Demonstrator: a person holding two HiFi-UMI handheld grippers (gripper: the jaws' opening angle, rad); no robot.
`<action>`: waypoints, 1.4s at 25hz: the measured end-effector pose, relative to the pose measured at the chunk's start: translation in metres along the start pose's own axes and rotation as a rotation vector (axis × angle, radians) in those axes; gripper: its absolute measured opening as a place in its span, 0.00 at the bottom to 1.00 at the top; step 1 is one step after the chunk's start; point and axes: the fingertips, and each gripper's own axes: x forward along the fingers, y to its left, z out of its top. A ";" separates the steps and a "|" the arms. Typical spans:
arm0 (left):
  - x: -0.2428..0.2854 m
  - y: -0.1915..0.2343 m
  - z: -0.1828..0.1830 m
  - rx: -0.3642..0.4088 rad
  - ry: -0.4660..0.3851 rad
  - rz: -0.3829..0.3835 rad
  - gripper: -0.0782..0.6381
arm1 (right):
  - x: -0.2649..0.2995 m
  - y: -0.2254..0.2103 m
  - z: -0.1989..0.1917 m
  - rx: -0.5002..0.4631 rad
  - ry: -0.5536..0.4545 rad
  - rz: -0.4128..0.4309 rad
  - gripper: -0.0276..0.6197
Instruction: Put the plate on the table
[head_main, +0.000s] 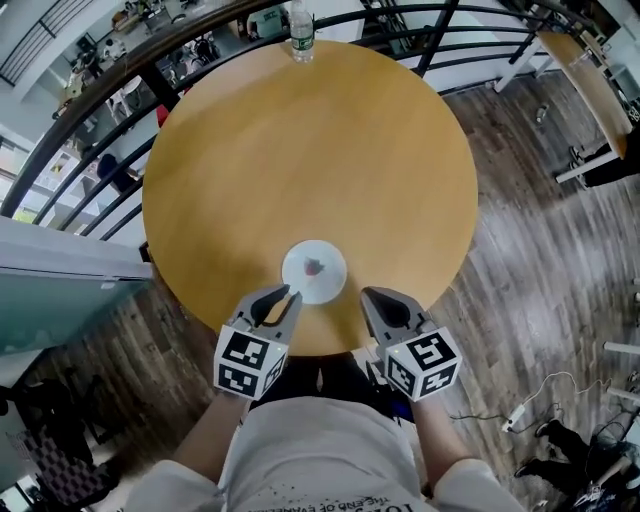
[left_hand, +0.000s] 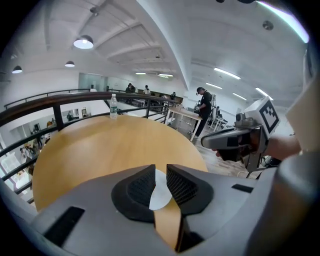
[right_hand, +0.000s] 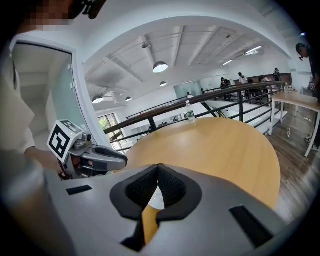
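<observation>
the plate (head_main: 314, 270) lies flat on the round wooden table (head_main: 300, 160), in the lower middle of the head view and close to the table's near edge. it is small and white, with a little reddish thing in its middle that is too small to identify.

the left gripper (head_main: 288, 296) is just below and left of the plate in this view, and its tips reach to the plate's rim in the picture. in the left gripper view this gripper (left_hand: 161, 169) has its jaws a little apart, with a narrow gap between the ribbed pads. a part of the plate (left_hand: 160, 192) shows through the gap, down on the table (left_hand: 100, 150), and the pads do not press on it.

the right gripper (head_main: 368, 294) is just below and right of the plate and apart from it. in the right gripper view its jaws (right_hand: 158, 166) are pressed together at the tips, with nothing between them. a sliver of the plate (right_hand: 155, 199) shows under them.

a bottle (head_main: 301, 35) stands upright at the far edge of the table, at the top of the head view. a dark railing (head_main: 100, 110) curves around the table in the upper left, and a wooden floor (head_main: 530, 200) fills the right side.
</observation>
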 end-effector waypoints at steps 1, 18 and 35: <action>-0.007 -0.004 0.000 -0.001 -0.009 0.004 0.22 | -0.004 0.003 0.003 -0.004 -0.005 0.004 0.07; -0.051 -0.028 0.021 0.000 -0.069 0.008 0.14 | -0.032 0.029 0.037 -0.055 -0.049 0.055 0.07; -0.059 -0.047 0.031 0.003 -0.106 -0.019 0.14 | -0.046 0.037 0.028 -0.060 -0.037 0.067 0.07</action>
